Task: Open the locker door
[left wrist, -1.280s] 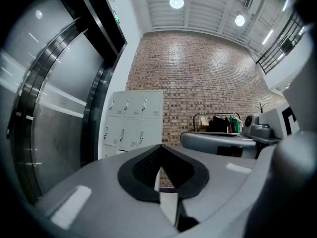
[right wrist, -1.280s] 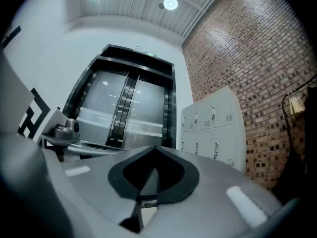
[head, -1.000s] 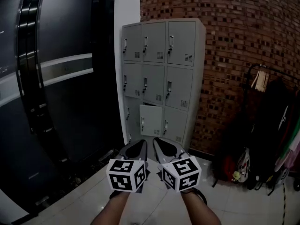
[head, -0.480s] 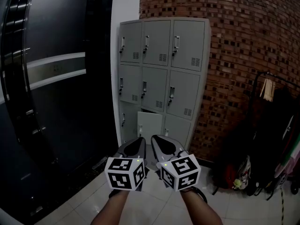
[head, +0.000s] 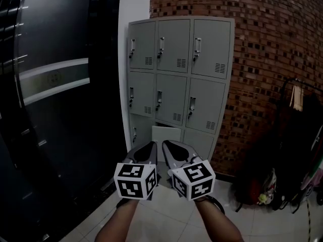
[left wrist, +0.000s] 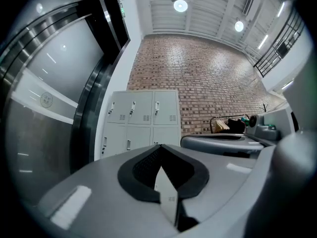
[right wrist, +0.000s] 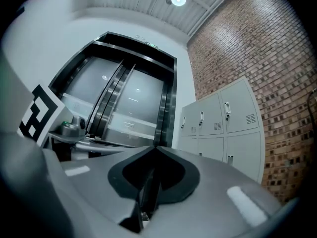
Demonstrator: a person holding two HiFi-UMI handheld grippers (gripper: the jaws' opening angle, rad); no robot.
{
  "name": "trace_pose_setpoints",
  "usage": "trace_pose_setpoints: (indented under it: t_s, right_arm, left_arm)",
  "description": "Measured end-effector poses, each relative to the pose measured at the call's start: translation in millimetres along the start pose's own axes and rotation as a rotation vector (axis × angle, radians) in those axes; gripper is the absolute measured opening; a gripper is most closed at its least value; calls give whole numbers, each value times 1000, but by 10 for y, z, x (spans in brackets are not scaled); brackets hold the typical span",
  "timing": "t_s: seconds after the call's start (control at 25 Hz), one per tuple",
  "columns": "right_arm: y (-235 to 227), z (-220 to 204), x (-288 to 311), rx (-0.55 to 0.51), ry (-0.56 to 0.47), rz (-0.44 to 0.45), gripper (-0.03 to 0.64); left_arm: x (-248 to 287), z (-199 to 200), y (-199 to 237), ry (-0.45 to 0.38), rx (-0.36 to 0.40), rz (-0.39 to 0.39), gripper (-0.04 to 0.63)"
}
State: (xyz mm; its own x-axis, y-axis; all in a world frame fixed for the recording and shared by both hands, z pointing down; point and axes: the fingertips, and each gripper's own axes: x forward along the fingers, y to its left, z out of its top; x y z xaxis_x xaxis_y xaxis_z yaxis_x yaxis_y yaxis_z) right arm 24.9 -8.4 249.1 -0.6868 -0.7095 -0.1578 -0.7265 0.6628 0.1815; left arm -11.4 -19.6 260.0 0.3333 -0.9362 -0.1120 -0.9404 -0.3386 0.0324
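Holding left tongs [head: 150, 147] and right tongs [head: 167, 146] closed, empty, side by side, well short of the locker [head: 176, 79], pending approach.

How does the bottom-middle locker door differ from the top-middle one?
The bottom-middle door stands ajar, swung out from the cabinet; the top-middle door sits flush and shut. The bottom-middle door looks paler than the top-middle door. Only the bottom-middle door's upper part shows; the top-middle door shows whole. Both are grey doors in one column of the same cabinet.
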Motion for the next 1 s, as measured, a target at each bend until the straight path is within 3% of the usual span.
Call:
trace_pose_setpoints:
  t_s: [0.56, 1.0]
  right_arm:
    - [-505, -263, 788, -13, -3, -22, 2]
    - [-1319, -332, 1758, -19, -40, 9, 2]
  left_arm:
    - [839, -114, 434, 2, 21, -39, 6]
    - [2007, -63, 969, -1, 44, 1, 6]
